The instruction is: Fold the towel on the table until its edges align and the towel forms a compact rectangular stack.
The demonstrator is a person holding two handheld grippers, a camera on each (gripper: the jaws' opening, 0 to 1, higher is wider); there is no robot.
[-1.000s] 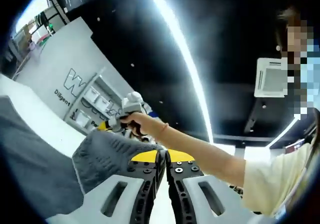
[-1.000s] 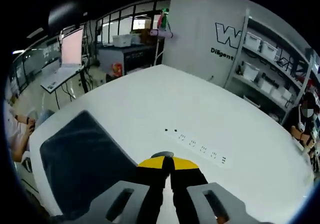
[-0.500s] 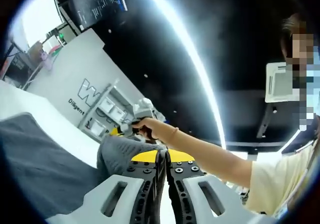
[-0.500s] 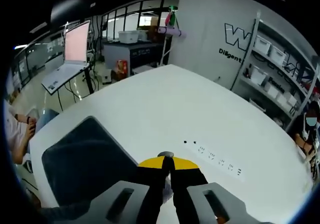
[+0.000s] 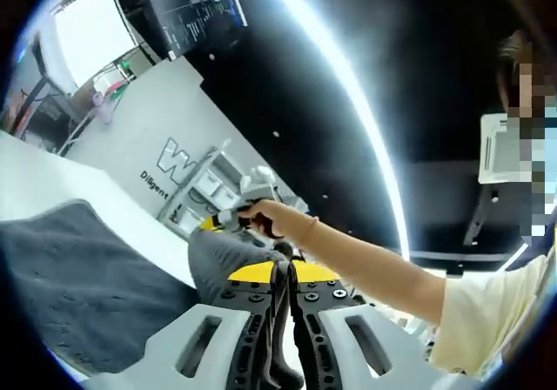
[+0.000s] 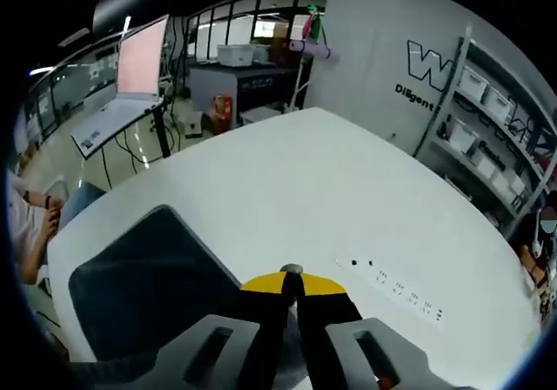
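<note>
Left gripper view: the left gripper pinches the grey towel between closed fingers; the right gripper grips its far corner above the tabletop.

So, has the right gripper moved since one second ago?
Yes. In the right gripper view, the table sockets slid right and the laptop grew, so the right gripper swung left across the table.
</note>
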